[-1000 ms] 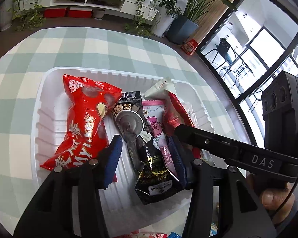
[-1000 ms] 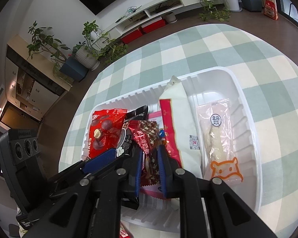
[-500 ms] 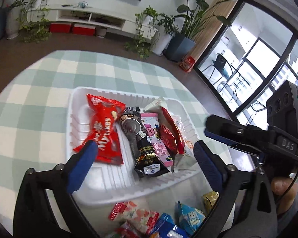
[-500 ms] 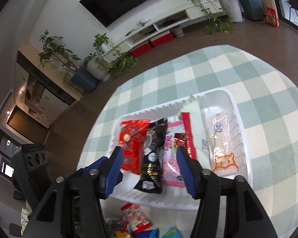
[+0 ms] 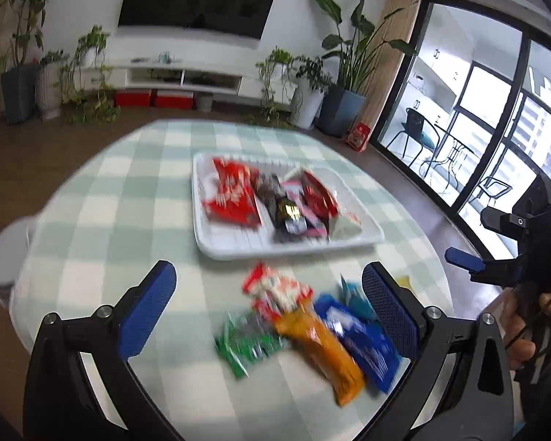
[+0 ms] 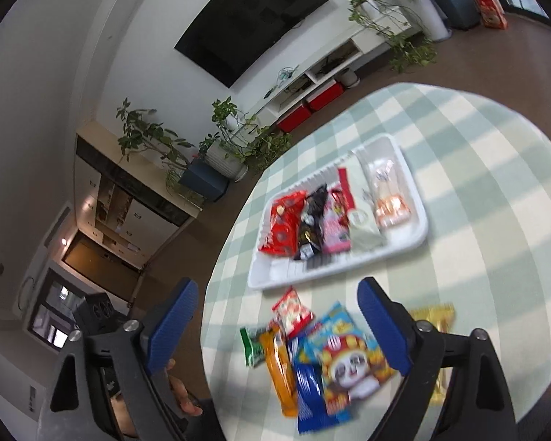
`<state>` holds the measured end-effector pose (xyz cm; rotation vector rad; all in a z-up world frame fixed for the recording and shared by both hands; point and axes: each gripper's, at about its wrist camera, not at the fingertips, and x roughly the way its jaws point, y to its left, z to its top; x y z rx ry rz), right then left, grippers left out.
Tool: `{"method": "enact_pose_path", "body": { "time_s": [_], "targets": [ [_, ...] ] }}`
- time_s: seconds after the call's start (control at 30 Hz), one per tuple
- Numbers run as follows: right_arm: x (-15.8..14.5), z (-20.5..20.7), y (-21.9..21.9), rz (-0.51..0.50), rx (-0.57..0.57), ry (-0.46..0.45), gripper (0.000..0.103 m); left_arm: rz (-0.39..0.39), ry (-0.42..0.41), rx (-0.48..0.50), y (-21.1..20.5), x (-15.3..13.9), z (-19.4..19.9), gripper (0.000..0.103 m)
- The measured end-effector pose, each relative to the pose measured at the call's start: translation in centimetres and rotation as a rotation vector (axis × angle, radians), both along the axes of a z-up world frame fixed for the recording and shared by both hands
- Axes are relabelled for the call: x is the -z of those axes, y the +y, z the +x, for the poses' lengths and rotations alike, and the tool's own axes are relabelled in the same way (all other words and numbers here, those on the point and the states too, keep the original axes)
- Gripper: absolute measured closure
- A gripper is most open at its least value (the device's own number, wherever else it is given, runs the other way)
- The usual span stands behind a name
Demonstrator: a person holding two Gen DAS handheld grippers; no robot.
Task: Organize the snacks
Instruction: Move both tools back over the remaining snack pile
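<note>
A white tray (image 5: 238,253) (image 6: 418,198) on the checked table holds a red bag (image 5: 231,194) (image 6: 283,224), a black pack (image 5: 286,209), a pink pack (image 6: 334,228) and a clear pack with orange print (image 6: 389,198). Nearer me lies a loose pile: a red-and-white pack (image 5: 275,290), a green pack (image 5: 246,345), an orange bar (image 5: 323,349), a blue pack (image 5: 360,341), a cartoon bag (image 6: 349,360) and a gold pack (image 6: 437,316). My left gripper (image 5: 268,272) hangs open above the pile. My right gripper (image 6: 278,286) (image 5: 474,239) is opening, with nothing between its pads.
The round table's edge curves close on the left in both views. A white seat (image 5: 7,253) stands beside it. A person's hand (image 5: 521,334) holds the right gripper's handle. Plants, a TV stand and glass doors stand far behind.
Both grippers drew back from the tray and rose. Their jaws spread wide, and the right one let go of a red pack, which stays in the tray. The loose pile came into view.
</note>
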<state>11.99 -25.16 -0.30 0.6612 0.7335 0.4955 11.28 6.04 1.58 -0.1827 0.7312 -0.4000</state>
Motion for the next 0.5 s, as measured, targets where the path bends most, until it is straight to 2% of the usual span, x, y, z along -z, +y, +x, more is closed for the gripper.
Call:
{"method": "enact_pose_path", "body": {
  "time_s": [0.1,0.17,0.27,0.33,0.5],
  "targets": [
    [1.8,-2.0,-0.7,-0.037,0.014,0.050,0.004,-0.078,0.127,-0.025,-0.5,2.4,-1.8,0.000],
    [2.9,-3.3,-1.0,-0.075,0.031,0.085,0.005,-0.088,0.137,-0.015,-1.6,3.3,-3.0,0.000],
    [4.3,-4.8,-1.5,-0.101,0.048,0.105,0.016,-0.059,0.162,0.033,-4.1,4.4,-4.0,0.001],
    [4.8,-5.6,-1.7,-0.129,0.064,0.106,0.022,-0.058,0.168,0.058,-5.5,4.7,-4.3,0.002],
    [5.4,-7.0,-1.3,-0.177,0.049,0.074,0.027,-0.041,0.191,0.073,-7.7,5.5,-3.7,0.002]
  ]
}}
